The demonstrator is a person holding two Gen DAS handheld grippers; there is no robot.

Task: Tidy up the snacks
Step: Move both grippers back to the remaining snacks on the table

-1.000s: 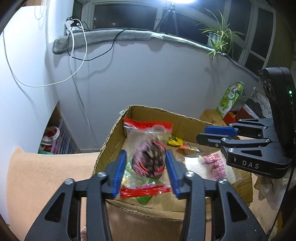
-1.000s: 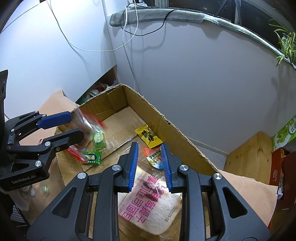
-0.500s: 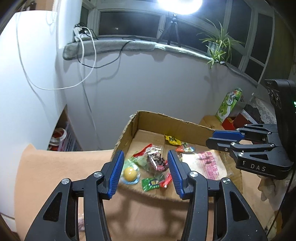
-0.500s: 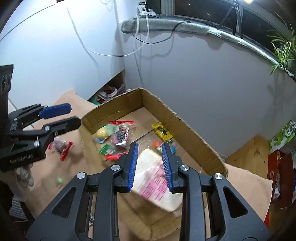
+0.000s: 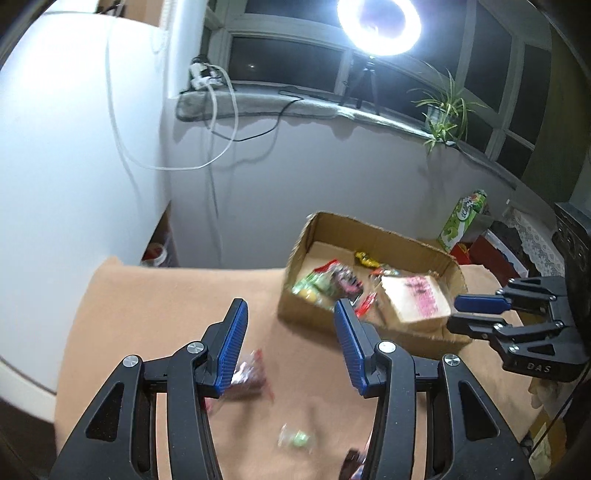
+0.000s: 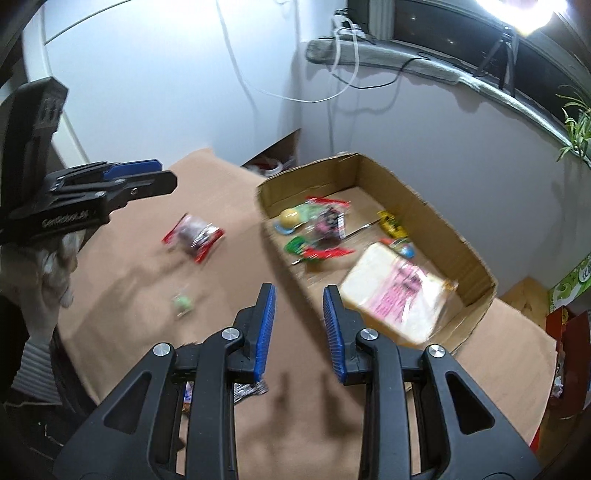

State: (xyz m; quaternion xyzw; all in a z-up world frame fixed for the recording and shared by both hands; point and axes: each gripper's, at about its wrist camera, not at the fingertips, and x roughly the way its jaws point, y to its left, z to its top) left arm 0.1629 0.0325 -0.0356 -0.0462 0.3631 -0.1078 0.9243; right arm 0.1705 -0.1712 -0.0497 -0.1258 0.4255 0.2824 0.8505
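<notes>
An open cardboard box (image 5: 369, 229) (image 6: 417, 201) sits on the tan table cover. Inside lie a bread pack with pink print (image 5: 415, 301) (image 6: 391, 295), a clear bag with red ends (image 6: 327, 225), a yellow sachet (image 6: 391, 223) and several small candies. On the cover outside lie another red-ended bag (image 5: 251, 376) (image 6: 194, 236) and a small green candy (image 5: 295, 439) (image 6: 183, 302). My left gripper (image 5: 291, 332) (image 6: 166, 173) hovers open above the cover, left of the box, holding nothing. My right gripper (image 6: 299, 325) (image 5: 452, 313) is open with a narrow gap and is empty, in front of the box's near wall.
A silver wrapper (image 6: 251, 387) lies under the right gripper's body. A green carton (image 5: 463, 221) and red boxes stand beyond the table at right. White walls and a window sill with cables, a ring light (image 5: 378, 26) and a plant (image 5: 443, 114) rise behind.
My left gripper let go of the red-ended bag, which now lies in the box. Both grippers drew back from the box and rose, now over the table cover.
</notes>
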